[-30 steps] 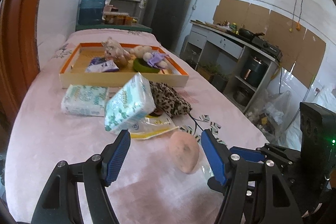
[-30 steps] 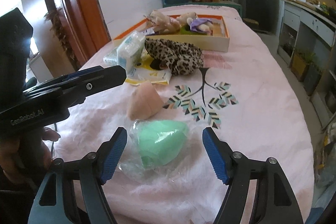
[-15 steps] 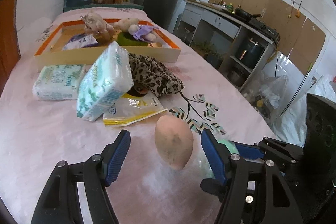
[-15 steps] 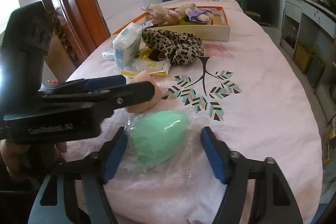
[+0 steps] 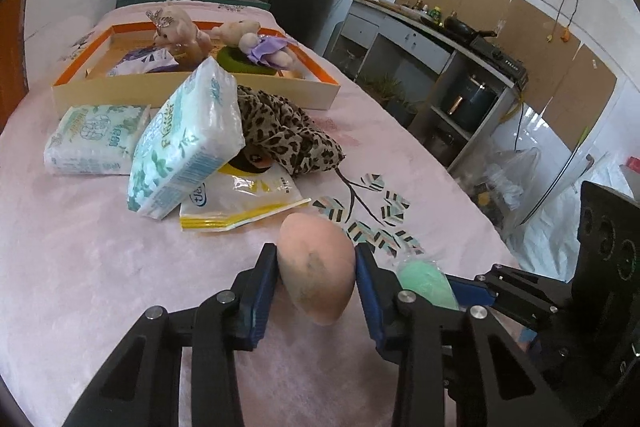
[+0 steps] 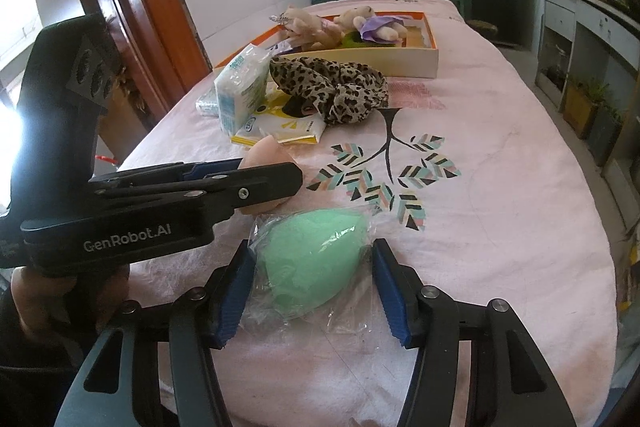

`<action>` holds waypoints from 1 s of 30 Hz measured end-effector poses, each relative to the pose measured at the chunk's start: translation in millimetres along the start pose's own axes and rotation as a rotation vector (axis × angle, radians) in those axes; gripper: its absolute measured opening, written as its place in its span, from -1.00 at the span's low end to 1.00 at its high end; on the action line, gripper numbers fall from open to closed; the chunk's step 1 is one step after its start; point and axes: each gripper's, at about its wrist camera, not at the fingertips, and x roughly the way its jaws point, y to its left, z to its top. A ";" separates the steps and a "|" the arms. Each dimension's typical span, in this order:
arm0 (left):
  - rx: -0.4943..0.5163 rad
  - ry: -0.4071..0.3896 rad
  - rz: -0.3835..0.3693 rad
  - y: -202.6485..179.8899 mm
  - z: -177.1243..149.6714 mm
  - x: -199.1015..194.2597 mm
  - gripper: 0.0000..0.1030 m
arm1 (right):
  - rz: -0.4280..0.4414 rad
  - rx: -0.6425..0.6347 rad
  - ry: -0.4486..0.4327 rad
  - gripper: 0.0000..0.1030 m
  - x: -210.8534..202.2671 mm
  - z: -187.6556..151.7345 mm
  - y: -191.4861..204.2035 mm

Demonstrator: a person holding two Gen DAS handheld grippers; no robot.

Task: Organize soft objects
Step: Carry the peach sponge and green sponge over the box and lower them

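The left gripper (image 5: 316,277) clamped the peach makeup sponge (image 5: 317,273) for lifting; the right gripper (image 6: 312,281), at its three o'clock, straddled the wrapped green sponge (image 6: 310,263), fingers apart.

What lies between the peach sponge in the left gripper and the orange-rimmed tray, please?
In the left wrist view, a yellow packet, a tilted tissue pack and a leopard-print cloth lie between the peach sponge and the tray.

The left tongs (image 5: 316,277) clamp a peach egg-shaped sponge (image 5: 316,273) over the pink-covered bench (image 5: 80,267), with tissue packs (image 5: 184,139), a leopard-print cloth (image 5: 284,139) and an orange-rimmed tray (image 5: 316,89) beyond.
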 end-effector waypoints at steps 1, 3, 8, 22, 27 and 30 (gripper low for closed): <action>0.000 -0.004 -0.002 -0.2 -0.2 -1.1 -0.24 | 0.000 0.001 0.000 0.15 0.0 0.0 0.0; -0.001 -0.017 -0.006 -0.5 -0.7 -4.3 -0.24 | 0.003 0.004 0.001 0.15 -0.2 0.3 -0.3; -0.002 -0.044 -0.016 -1.3 0.7 -12.7 -0.24 | 0.008 0.010 -0.003 0.13 -1.6 1.8 -1.8; -0.004 -0.144 -0.020 0.1 11.8 -42.6 -0.24 | -0.032 -0.044 -0.087 0.11 -22.0 24.8 -4.2; -0.022 -0.188 -0.012 8.5 19.0 -55.0 -0.24 | -0.057 -0.066 -0.112 0.11 -25.8 36.9 -5.0; -0.031 -0.215 0.004 13.1 24.1 -62.7 -0.24 | -0.069 -0.081 -0.124 0.11 -27.6 43.1 -5.0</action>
